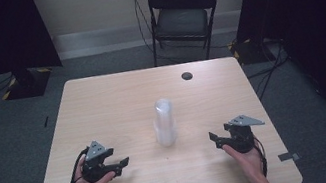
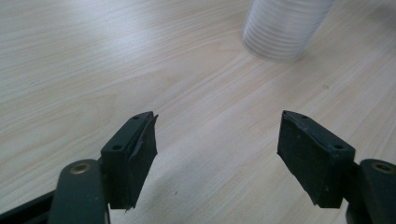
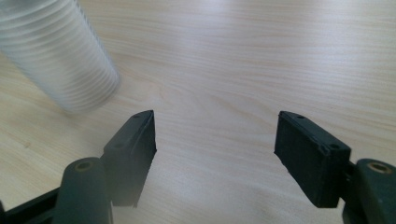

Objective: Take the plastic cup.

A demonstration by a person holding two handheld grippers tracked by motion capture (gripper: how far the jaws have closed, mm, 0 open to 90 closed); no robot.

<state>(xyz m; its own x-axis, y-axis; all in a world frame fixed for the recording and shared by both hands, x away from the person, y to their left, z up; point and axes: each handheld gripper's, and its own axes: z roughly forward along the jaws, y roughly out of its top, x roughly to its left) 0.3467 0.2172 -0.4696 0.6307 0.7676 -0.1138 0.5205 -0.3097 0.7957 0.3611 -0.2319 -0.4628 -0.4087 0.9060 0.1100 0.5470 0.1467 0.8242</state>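
A tall stack of clear, ribbed plastic cups (image 1: 164, 122) stands upright at the middle of the pale wood-grain worktop (image 1: 112, 100), its long axis vertical, flanked by two hand-held tools. The left claw (image 1: 122, 164) and the right claw (image 1: 214, 139) rest near the front edge, each aimed inward toward the stack, which sits between them and slightly farther out (about equally near to both). Both claws gape wide and hold nothing, with bare wood between their black pads (image 2: 140, 158).
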